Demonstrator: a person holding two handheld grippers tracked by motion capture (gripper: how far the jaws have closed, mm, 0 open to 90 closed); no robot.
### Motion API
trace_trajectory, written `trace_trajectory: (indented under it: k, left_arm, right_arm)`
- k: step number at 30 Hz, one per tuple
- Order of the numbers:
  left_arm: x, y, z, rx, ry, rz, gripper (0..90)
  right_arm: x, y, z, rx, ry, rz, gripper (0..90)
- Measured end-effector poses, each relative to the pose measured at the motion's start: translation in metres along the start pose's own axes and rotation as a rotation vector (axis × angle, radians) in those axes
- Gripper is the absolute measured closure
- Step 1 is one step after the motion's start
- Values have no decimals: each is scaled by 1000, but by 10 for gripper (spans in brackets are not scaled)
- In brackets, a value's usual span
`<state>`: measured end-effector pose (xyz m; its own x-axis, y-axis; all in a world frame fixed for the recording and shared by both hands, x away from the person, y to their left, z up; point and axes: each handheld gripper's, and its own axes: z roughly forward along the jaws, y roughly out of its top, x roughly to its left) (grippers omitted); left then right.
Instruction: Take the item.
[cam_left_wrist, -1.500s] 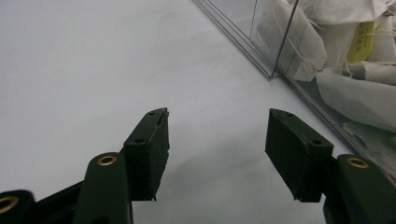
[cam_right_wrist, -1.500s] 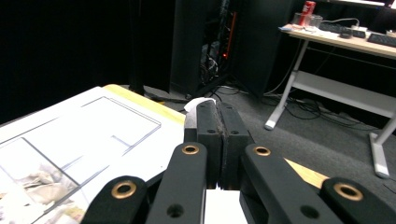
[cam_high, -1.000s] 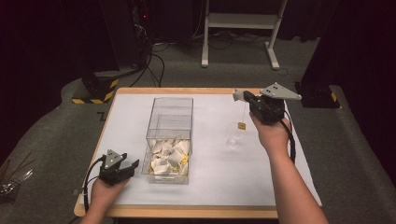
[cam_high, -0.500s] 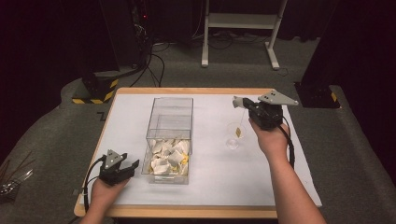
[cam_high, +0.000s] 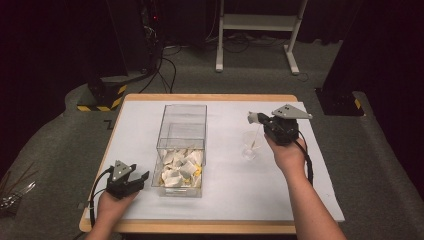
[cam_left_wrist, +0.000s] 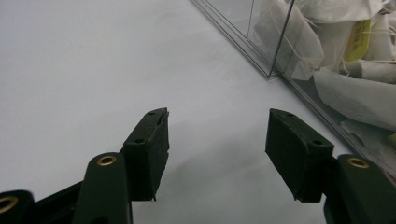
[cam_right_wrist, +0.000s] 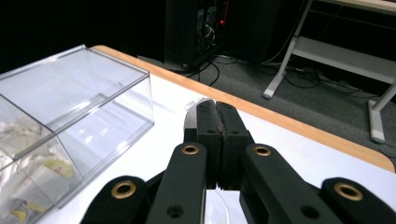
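Observation:
My right gripper (cam_high: 254, 119) hangs over the table's right half, shut on the white paper tag (cam_right_wrist: 192, 107) of a tea bag (cam_high: 255, 144). Its string runs down and the bag dangles at a small clear cup (cam_high: 248, 151) standing on the white table cover; whether it is inside the cup I cannot tell. In the right gripper view the jaws of the right gripper (cam_right_wrist: 217, 105) are pressed together. My left gripper (cam_high: 138, 180) rests on the table at the front left, open and empty, just left of the clear box (cam_high: 183, 108). The left gripper (cam_left_wrist: 217, 122) points at bare cover beside the box's corner.
The clear plastic box (cam_right_wrist: 88, 88) stands in the middle of the table, its near end heaped with several tea bags (cam_high: 180, 168) and its far end bare. Tea bags (cam_left_wrist: 303, 42) press against its wall. A metal stand (cam_high: 255, 30) and cables lie on the floor beyond.
My right gripper has come down and toward the person, bringing the hanging tea bag over to the clear cup. The left gripper has stayed where it was.

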<state>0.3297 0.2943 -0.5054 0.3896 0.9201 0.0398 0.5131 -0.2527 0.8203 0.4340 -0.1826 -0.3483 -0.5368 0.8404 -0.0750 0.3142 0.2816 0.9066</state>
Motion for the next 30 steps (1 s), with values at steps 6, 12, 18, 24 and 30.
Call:
trace_trajectory:
  k: [6,12,18,24,30]
  left_arm:
    - [0,0,0,4,2,3,398]
    - [0,0,0,7,1,8,399]
    - [0,0,0,5,3,8,399]
    - [-1,0,0,2,4,7,398]
    - [0,0,0,6,4,8,398]
  right_arm:
    - [1,-10,2,27,1,0,891]
    - [1,-20,4,56,2,-3,891]
    - [1,-31,7,90,3,-10,891]
    - [2,-40,11,121,5,-2,890]
    - [3,-48,17,156,0,-12,888]
